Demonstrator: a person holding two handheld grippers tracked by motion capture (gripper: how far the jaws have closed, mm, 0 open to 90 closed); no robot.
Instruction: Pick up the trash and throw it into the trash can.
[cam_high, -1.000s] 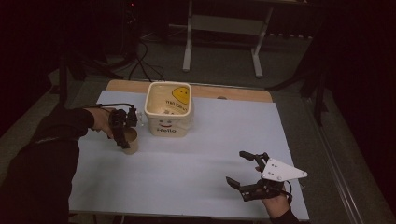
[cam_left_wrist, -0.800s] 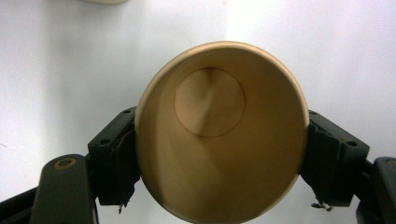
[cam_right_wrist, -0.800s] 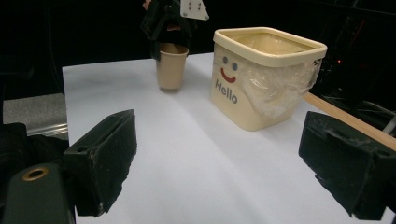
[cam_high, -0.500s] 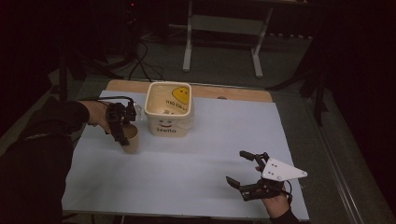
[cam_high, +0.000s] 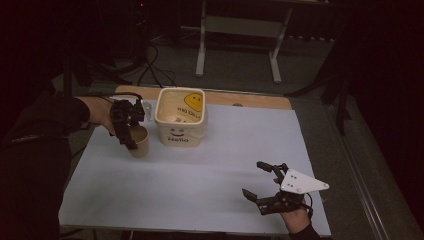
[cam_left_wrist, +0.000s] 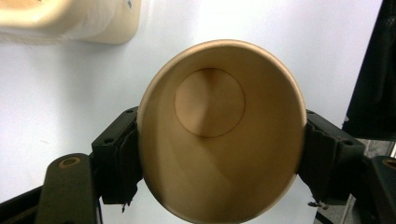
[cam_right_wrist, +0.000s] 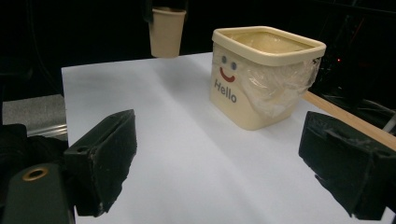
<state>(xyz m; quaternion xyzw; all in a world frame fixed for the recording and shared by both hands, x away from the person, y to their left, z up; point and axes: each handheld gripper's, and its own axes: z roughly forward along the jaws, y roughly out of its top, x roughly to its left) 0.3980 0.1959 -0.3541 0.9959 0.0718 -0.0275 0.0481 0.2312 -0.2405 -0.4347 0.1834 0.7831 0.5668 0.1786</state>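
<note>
Squarely between the left gripper's clamping jaws, the paper cup; right gripper released.

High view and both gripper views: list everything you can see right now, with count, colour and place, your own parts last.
paper cup: 1, tan, empty, held at the table's left, beside the bin
bin: 1, cream, smiley face and "Hello", clear liner, far middle of the table
table cover: 1, pale blue-white, over a wooden table
metal stand: 1, grey, on the floor beyond the table
cables: several, black, floor at far left
left gripper: 1, black, jaws on either side of the cup
right gripper: 1, black with grey plate, jaws apart, near right edge
</note>
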